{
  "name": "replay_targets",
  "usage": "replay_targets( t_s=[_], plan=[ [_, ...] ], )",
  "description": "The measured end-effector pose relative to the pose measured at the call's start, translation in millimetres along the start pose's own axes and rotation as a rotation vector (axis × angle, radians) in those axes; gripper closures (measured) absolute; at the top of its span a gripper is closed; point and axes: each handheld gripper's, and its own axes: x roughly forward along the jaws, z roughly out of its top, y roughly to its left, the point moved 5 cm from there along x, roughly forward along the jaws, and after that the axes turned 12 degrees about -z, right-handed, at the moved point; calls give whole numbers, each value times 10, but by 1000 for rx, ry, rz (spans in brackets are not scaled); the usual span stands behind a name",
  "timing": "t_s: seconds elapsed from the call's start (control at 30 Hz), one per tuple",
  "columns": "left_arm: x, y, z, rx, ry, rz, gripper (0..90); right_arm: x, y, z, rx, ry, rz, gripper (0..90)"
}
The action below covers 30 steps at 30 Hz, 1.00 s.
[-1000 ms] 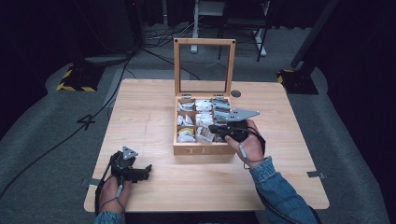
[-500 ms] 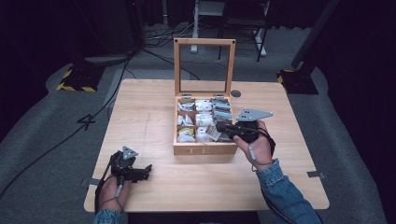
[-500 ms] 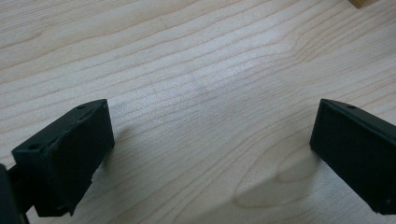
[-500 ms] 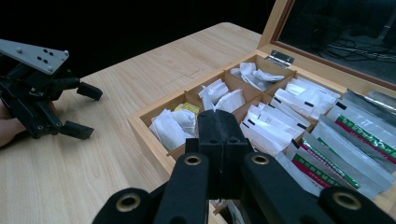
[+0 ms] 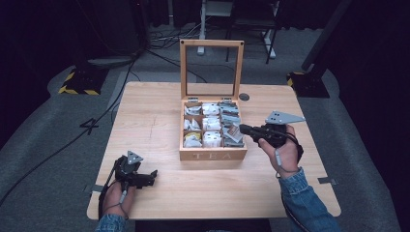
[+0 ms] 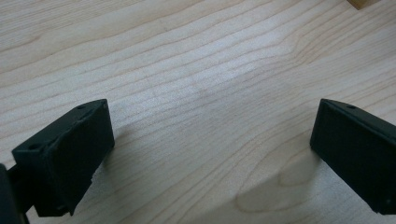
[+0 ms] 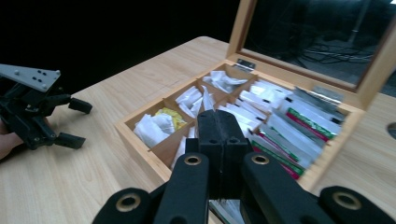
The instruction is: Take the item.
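Observation:
An open wooden tea box (image 5: 212,155) marked TEA stands mid-table with its glass lid (image 5: 210,43) upright. Its compartments hold several white and coloured tea packets (image 5: 211,123). My right gripper (image 5: 243,128) hovers at the box's right edge and points left over the right-hand column. Its jaws are pressed together; I cannot tell whether a thin packet is pinched. In the right gripper view the shut gripper (image 7: 222,123) looks across the box (image 7: 135,140) and its packets (image 7: 289,130). My left gripper (image 5: 152,178) rests open on the table at the front left, with bare wood between its jaws (image 6: 210,154).
The light wooden table (image 5: 145,111) has a round cable hole (image 5: 244,96) behind the box's right corner. Dark floor, cables and stand feet surround the table. The right gripper view also shows the left gripper (image 7: 77,123) far off at its left.
My right gripper has drawn back to the right and slightly up, from over the box's compartments to its right edge. The left gripper has stayed put.

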Motion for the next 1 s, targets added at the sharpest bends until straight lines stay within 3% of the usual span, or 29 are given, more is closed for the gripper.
replay_targets(
  t_s=[0.57,1.0],
  plan=[
    [7,4,9,2,1,0,0,-333,-454,-35,55,-21,-123,900],
    [7,4,9,1,0,0,0,-319,-743,-188,108,19,-193,900]
  ],
)
